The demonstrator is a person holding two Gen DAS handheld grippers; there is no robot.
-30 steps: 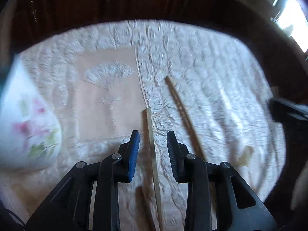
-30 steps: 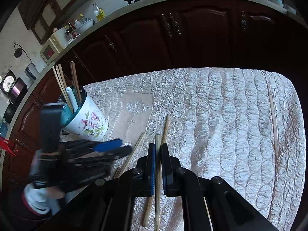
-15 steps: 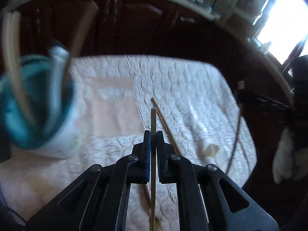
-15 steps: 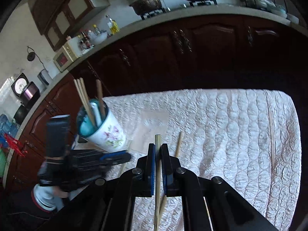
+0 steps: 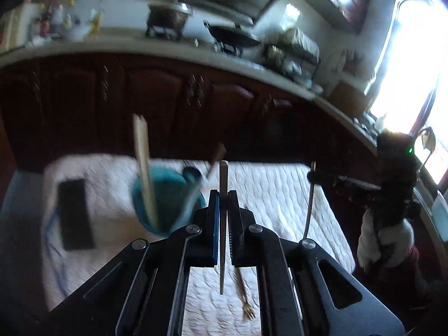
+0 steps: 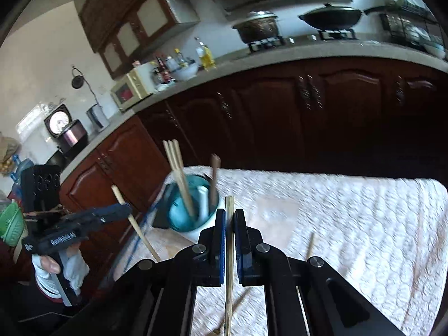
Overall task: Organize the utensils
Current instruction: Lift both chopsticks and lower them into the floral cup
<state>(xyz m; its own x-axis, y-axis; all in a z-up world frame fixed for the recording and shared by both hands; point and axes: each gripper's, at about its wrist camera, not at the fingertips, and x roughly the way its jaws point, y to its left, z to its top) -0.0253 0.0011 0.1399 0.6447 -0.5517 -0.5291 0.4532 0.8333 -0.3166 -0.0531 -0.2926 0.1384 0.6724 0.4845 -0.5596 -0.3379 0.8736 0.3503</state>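
Left gripper [image 5: 223, 210]: jaws clamped on one chopstick [image 5: 223, 224], held above the table.
Right gripper [image 6: 230, 224]: jaws clamped on another chopstick [image 6: 229, 266].
Cup [image 6: 184, 210]: far left on white cloth [image 6: 364, 224], holding chopsticks.
Fork [image 5: 246, 305]: lying near, on the cloth.

Chopsticks [image 6: 179, 179] in cup [image 6: 183, 219] on table [image 6: 364, 224]

We see daylight glaring white through the window [image 5: 406, 64] right of our left tool; the cup [image 5: 168, 196] ahead smears with motion blur, and edges bend darkly.
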